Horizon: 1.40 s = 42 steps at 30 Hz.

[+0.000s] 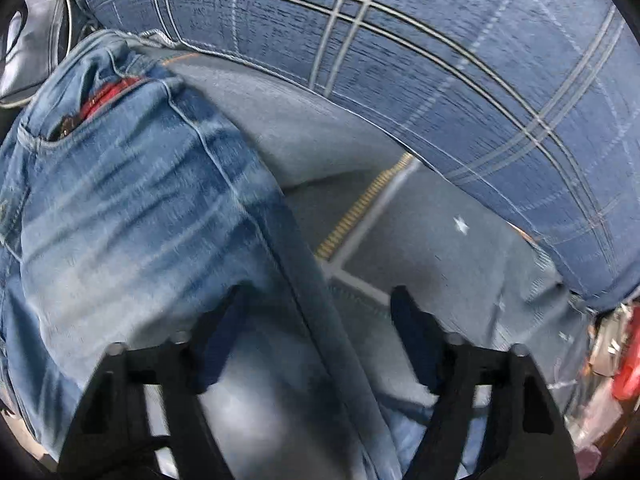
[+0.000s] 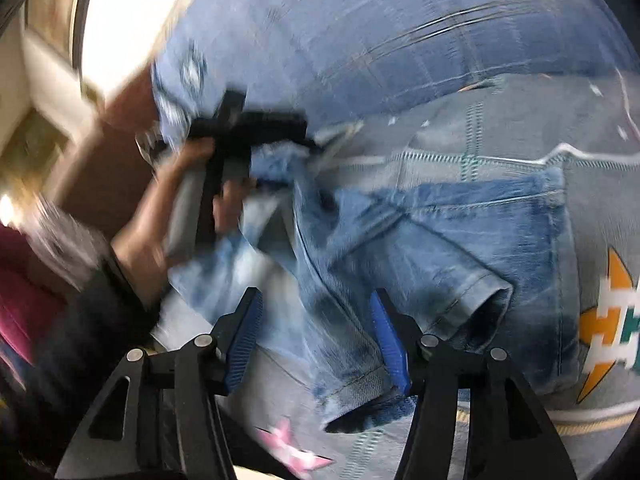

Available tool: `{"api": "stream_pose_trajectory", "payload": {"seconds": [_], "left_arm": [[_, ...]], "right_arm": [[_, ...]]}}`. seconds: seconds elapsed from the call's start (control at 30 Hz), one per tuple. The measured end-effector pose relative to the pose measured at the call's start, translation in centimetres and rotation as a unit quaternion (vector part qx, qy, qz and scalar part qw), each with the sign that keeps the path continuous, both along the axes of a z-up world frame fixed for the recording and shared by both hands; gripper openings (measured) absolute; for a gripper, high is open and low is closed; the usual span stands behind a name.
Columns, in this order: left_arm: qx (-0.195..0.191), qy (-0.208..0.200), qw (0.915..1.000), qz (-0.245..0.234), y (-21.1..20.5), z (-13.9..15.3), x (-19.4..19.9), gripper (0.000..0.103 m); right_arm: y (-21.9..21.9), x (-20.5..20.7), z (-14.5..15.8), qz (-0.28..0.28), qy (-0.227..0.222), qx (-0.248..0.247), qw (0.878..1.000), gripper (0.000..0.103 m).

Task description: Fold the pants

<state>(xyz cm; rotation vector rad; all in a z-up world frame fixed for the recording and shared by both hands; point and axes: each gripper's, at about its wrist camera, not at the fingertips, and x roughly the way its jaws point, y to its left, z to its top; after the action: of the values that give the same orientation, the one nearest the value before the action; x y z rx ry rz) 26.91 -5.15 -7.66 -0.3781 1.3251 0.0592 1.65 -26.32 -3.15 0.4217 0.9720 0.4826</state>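
Observation:
Faded blue jeans (image 1: 132, 208) lie on a grey patterned blanket (image 1: 432, 240). In the left wrist view the waist and pocket end fills the left half, with a red label (image 1: 105, 100) at the pocket. My left gripper (image 1: 316, 304) hangs open right above the jeans, fabric between and below its fingers. In the right wrist view the jeans (image 2: 460, 248) lie folded, leg hems near the right finger. My right gripper (image 2: 316, 324) is open just above the leg fabric. The left gripper (image 2: 256, 124), held by a hand, sits at the far end of the jeans.
A blue plaid bedcover (image 1: 400, 52) lies behind the jeans. The blanket has a yellow stitched stripe (image 1: 360, 208) and an orange-green emblem (image 2: 612, 320). Cluttered items with a red object (image 1: 628, 368) sit at the right edge. A bright window (image 2: 120, 12) is far left.

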Motion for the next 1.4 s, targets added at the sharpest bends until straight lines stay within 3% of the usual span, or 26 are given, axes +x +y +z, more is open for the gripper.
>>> {"api": "stream_pose_trajectory", "payload": {"seconds": [0.03,0.1,0.17,0.23,0.3,0.33,0.37,0.43,0.47,0.53,0.57,0.6,0.63,0.67,0.7,0.73,0.77,0.83,0.87,0.9,0.93,1.0,1.13,1.3,1.4], "left_arm": [[0.011,0.001,0.9999,0.005,0.3,-0.1,-0.1,0.027],[0.004,0.003,0.9999,0.015,1.5,0.0,-0.6,0.005],[-0.033,-0.02,0.999,0.024,2.9,1.2,-1.6,0.004],[-0.07,-0.062,0.9953,0.026,4.6,3.7,-3.2,0.004],[-0.142,-0.116,0.9824,0.039,6.9,6.8,-5.8,0.004],[-0.195,-0.153,0.9677,0.044,8.4,8.6,-7.6,0.004],[-0.224,-0.181,0.9567,0.046,9.5,9.9,-9.2,0.004],[-0.247,-0.204,0.9459,0.054,11.3,10.6,-12.2,0.004],[-0.273,-0.211,0.9362,0.067,13.0,10.1,-14.9,0.004],[-0.287,-0.217,0.9293,0.085,14.7,8.0,-18.3,0.004],[-0.267,-0.215,0.9347,0.094,15.0,6.1,-20.1,0.004],[-0.239,-0.202,0.9454,0.091,15.3,3.6,-21.7,0.005],[-0.229,-0.189,0.9509,0.088,15.4,1.5,-22.4,0.005],[-0.241,-0.157,0.9522,0.102,16.1,-1.6,-23.5,0.005],[-0.263,-0.125,0.9481,0.128,16.6,-3.4,-24.1,0.005],[-0.294,-0.104,0.9388,0.145,16.9,-4.7,-24.7,0.005],[-0.306,-0.103,0.937,0.133,16.6,-5.0,-24.8,0.005],[-0.263,-0.117,0.9518,0.107,15.8,-4.0,-24.5,0.006],[-0.243,-0.136,0.9556,0.097,15.5,-3.1,-24.7,0.007],[-0.237,-0.143,0.9568,0.09,15.3,-2.7,-24.6,0.017],[-0.235,-0.147,0.9573,0.083,15.2,-2.4,-24.5,0.035],[-0.232,-0.141,0.9589,0.082,15.5,-2.8,-24.1,0.056],[-0.233,-0.12,0.9605,0.095,15.8,-3.4,-23.8,0.058],[-0.249,-0.118,0.9539,0.118,16.3,-3.6,-23.7,0.058],[-0.256,-0.127,0.9498,0.129,16.6,-3.3,-24.1,0.058]], "right_arm": [[1.3,0.4,-0.8,0.012,0.015,-0.045,0.999,0.043],[2.2,0.4,-1.9,0.023,0.04,-0.084,0.995,0.008],[1.5,0.3,-1.8,0.018,0.041,-0.074,0.996,0.008],[-0.1,-0.3,0.0,-0.021,-0.001,-0.065,0.998,0.007],[-1.9,-0.8,2.0,-0.066,-0.055,-0.041,0.995,0.007],[-3.0,-1.3,3.5,-0.095,-0.094,-0.028,0.991,0.007],[-3.5,-1.6,4.4,-0.105,-0.118,-0.018,0.987,0.007],[-3.6,-2.1,5.4,-0.091,-0.155,-0.009,0.984,0.008],[-3.2,-2.3,5.4,-0.082,-0.161,-0.025,0.983,0.008],[-2.2,-2.4,4.2,-0.029,-0.132,-0.046,0.99,0.019],[-1.9,-2.3,3.2,-0.002,-0.102,-0.042,0.994,0.02],[-1.6,-2.2,1.8,0.02,-0.062,-0.046,0.997,0.029],[-1.4,-2.3,0.8,0.023,-0.036,-0.061,0.997,0.04],[-1.4,-2.4,0.0,0.016,-0.021,-0.08,0.996,0.042],[-1.7,-2.6,-0.2,0.011,-0.015,-0.083,0.996,0.042],[-2.2,-2.7,-0.3,0.008,-0.011,-0.065,0.998,0.042],[-3.0,-2.9,-0.2,-0.001,-0.01,-0.034,0.999,0.042],[-4.7,-2.9,-0.2,-0.034,-0.007,0.029,0.999,0.057],[-5.6,-2.8,-0.6,-0.055,0.0,0.062,0.997,0.057],[-6.0,-2.4,-0.6,-0.066,0.007,0.077,0.995,0.057],[-6.5,-2.1,-1.3,-0.082,0.02,0.097,0.992,0.057],[-6.7,-1.5,-2.6,-0.104,0.052,0.109,0.987,0.057],[-7.3,-0.8,-3.9,-0.154,0.082,0.038,0.984,0.057],[-6.6,0.5,-4.9,-0.18,0.101,0.009,0.978,0.055],[-5.5,0.8,-4.6,-0.174,0.091,-0.037,0.98,0.03]]}}
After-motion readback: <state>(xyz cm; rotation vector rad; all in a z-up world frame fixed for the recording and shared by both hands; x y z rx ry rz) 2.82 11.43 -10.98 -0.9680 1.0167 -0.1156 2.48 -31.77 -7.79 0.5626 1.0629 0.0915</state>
